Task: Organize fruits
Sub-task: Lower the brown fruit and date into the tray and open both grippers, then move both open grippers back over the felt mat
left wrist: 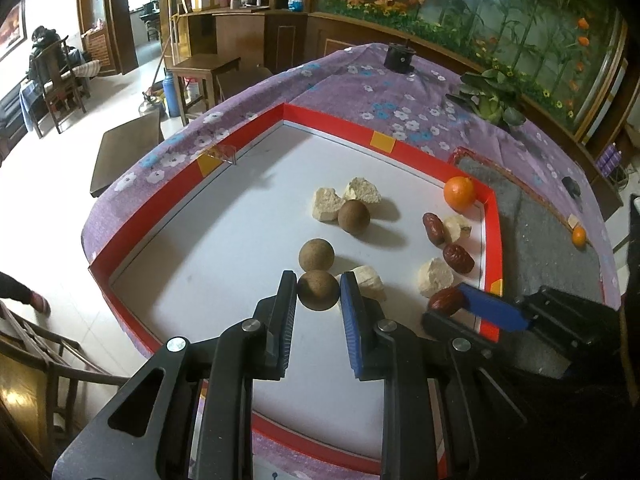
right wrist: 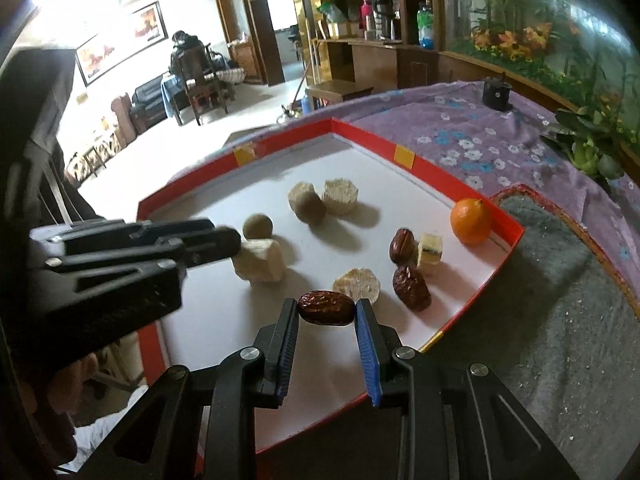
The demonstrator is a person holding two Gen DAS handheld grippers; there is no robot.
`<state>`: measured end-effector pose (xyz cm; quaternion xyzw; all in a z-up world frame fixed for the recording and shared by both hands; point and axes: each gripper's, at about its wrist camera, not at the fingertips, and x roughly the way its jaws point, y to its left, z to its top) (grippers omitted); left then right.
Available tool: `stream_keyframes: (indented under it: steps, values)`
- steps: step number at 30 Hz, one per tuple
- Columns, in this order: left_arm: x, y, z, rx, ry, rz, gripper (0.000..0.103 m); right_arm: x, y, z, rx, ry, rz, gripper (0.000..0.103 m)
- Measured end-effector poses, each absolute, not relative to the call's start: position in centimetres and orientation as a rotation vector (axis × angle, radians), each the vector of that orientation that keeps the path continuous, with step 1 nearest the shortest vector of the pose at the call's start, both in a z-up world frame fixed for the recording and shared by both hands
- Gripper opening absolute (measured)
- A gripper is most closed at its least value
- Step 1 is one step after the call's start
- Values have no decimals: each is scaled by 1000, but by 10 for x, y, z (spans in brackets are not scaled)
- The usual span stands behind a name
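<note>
A red-rimmed white tray [left wrist: 188, 200] [right wrist: 224, 308] holds the fruit. My left gripper [left wrist: 318, 294] is shut on a brown round fruit [left wrist: 318, 290] just above the tray floor; a second one [left wrist: 317, 255] sits right behind it and a third [left wrist: 354, 216] farther back. My right gripper [right wrist: 326, 312] is shut on a dark red date [right wrist: 326, 307] [left wrist: 444, 300] near the tray's right side. Two more dates [right wrist: 411, 288] [right wrist: 401, 245] and an orange [right wrist: 470, 221] lie beyond. Several pale chunks [right wrist: 262, 260] are scattered among them.
A grey mat with a red edge [right wrist: 560, 292] lies right of the tray, with a small orange [left wrist: 578, 237] on it. The purple flowered cloth [right wrist: 480, 136] covers the table. A leafy green vegetable [left wrist: 490, 100] and a black object [left wrist: 400, 57] stand farther back.
</note>
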<state>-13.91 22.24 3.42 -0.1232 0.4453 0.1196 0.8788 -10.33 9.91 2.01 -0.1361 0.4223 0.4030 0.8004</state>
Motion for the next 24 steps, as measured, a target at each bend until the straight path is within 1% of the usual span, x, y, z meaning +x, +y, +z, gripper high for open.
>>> stream_keyframes:
  steps: [4, 5, 6, 7, 8, 9, 10, 13, 16, 24]
  values:
    - [-140, 219, 34, -234, 913, 250, 22, -106, 100, 14, -309, 897, 870, 28]
    - [-140, 220, 34, -238, 913, 249, 22, -106, 99, 14, -305, 900, 875, 36]
    - [-140, 220, 34, -239, 914, 248, 22, -105, 98, 14, -296, 904, 878, 39]
    - [-140, 219, 34, -233, 912, 250, 27, -105, 95, 16, -277, 904, 888, 45]
    - [-140, 219, 34, -231, 912, 247, 31, -104, 91, 18, -247, 901, 892, 49]
    - [-140, 218, 35, -235, 909, 242, 42, -104, 88, 21, -228, 896, 892, 49]
    - [-141, 218, 36, -242, 898, 236, 47, -104, 87, 23, -217, 893, 895, 49]
    - [-143, 214, 41, -231, 874, 236, 48, -104, 80, 30, -209, 879, 882, 49]
    - [-142, 209, 44, -217, 871, 230, 51, -105, 72, 35, -204, 865, 870, 49]
    - [-134, 187, 50, -185, 856, 215, 51, -101, 36, 50, -137, 819, 800, 49]
